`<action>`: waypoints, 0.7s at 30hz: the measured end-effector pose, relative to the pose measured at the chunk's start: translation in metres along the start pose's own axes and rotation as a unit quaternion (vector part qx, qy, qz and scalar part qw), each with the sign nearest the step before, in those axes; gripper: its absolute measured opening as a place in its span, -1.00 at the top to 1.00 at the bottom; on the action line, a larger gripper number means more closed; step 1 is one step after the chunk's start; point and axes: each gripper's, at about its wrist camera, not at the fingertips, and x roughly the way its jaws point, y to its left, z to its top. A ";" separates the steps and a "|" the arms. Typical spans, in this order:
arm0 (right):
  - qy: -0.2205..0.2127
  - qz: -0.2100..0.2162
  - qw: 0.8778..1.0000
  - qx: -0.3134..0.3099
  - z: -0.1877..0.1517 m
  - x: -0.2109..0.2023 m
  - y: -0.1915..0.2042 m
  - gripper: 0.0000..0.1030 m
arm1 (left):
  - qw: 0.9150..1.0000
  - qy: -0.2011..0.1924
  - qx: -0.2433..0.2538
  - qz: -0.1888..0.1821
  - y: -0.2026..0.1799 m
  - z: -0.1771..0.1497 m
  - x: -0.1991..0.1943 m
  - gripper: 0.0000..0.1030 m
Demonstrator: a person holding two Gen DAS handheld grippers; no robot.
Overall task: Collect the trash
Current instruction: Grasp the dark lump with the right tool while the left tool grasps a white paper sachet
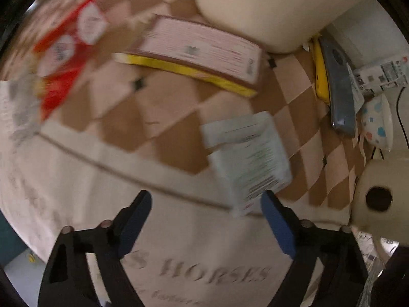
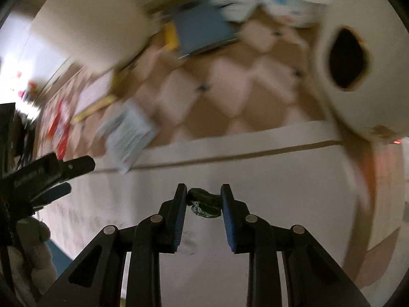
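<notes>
Right gripper (image 2: 202, 200) clamps small dark crumpled scrap (image 2: 204, 202); left gripper (image 1: 204, 220), jaws wide and empty, nearest pale printed packet (image 1: 250, 158).

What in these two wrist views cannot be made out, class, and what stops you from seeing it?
- Left wrist view: print on the white packet, smeared by motion blur.
- Left wrist view: cloth lettering, partly cut off by the left gripper.
- Right wrist view: what the dark scrap in the right gripper is; too small and crumpled.
</notes>
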 end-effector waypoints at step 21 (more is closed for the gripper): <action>-0.023 -0.015 0.999 0.028 -0.002 -0.011 -0.015 0.45 | 0.979 -0.134 0.106 0.107 -0.031 -0.029 -0.067 0.97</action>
